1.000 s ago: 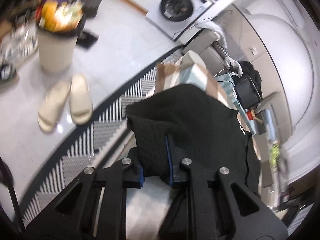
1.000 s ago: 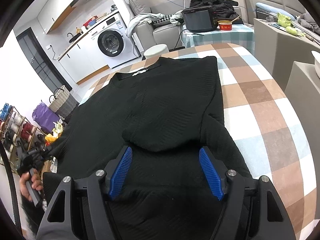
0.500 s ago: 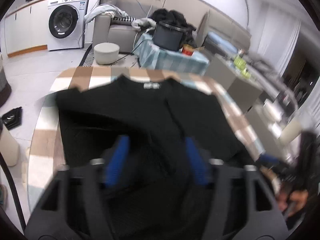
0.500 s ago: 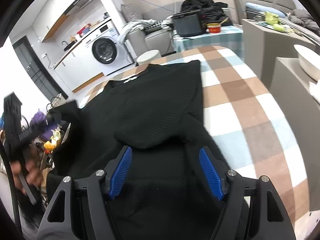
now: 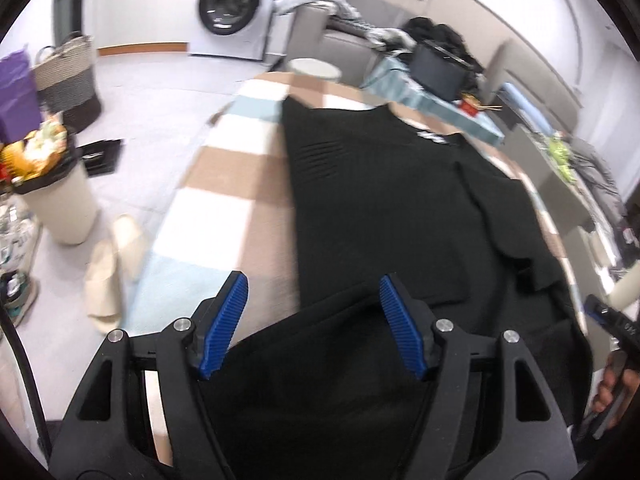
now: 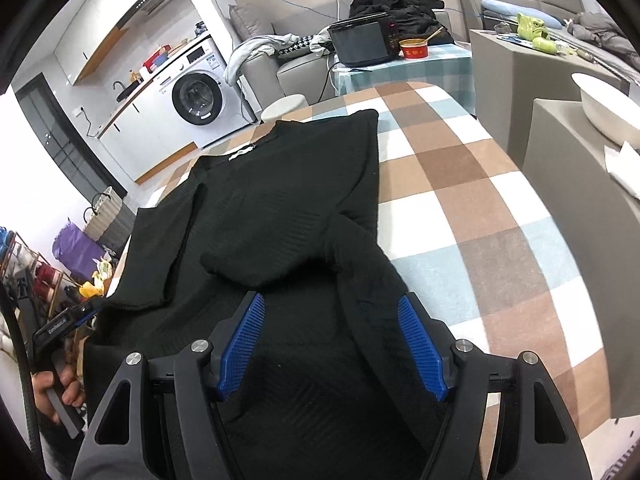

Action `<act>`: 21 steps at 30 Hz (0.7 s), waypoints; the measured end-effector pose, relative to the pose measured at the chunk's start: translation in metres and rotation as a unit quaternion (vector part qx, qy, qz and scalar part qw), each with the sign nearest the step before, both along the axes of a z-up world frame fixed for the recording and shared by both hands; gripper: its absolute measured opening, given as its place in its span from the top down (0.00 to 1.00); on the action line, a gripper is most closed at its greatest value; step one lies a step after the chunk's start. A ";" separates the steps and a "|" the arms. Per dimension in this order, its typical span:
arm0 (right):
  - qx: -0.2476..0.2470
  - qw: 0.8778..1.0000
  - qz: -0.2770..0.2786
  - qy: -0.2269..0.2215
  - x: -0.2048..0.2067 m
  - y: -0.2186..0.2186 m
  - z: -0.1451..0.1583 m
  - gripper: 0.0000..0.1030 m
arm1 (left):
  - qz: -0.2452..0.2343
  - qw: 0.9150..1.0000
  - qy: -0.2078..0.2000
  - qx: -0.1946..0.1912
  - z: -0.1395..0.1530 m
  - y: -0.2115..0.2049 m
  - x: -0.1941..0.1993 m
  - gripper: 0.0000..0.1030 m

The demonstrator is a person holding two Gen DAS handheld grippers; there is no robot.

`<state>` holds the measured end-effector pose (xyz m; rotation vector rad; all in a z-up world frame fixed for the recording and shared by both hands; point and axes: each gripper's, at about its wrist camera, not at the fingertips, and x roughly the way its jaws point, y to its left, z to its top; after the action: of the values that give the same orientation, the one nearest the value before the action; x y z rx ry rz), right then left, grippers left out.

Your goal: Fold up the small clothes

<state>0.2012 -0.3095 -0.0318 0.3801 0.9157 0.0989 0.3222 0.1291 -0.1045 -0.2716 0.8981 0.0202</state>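
Sweater [image 6: 288, 208] lies on checked worktop [image 6: 472, 208], white neck label [image 6: 240, 153] unreadable; left claw [image 5: 312, 322], just opened, and right claw [image 6: 332, 346] spread, empty.

Home living area: washing machine [image 6: 196, 98], sofa [image 6: 280, 60], slippers [image 5: 108, 264]

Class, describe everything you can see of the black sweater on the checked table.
The black sweater looks like ribbed knit. It lies flat on the checked tablecloth, neck with a white label away from the cameras. Both sleeves are folded inward over the body. Neither open gripper grips it; its near hem runs beneath them.
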 end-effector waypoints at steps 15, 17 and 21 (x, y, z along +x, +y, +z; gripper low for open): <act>-0.092 0.991 0.079 0.062 -0.044 -0.009 -0.028 0.37 | 0.004 1.000 0.023 -0.004 -0.026 0.031 -0.105 0.36; -0.117 0.987 0.094 0.062 -0.046 -0.004 -0.034 0.60 | 0.000 1.000 0.015 0.011 -0.024 0.027 -0.114 0.51; -0.121 0.987 0.099 0.045 -0.038 -0.002 -0.036 0.94 | -0.018 1.000 0.007 0.006 -0.020 0.018 -0.111 0.95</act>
<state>0.1632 -0.3114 -0.0683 0.0670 1.0408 0.1513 0.2117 0.1467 -0.1247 -0.2449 0.9156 -0.0052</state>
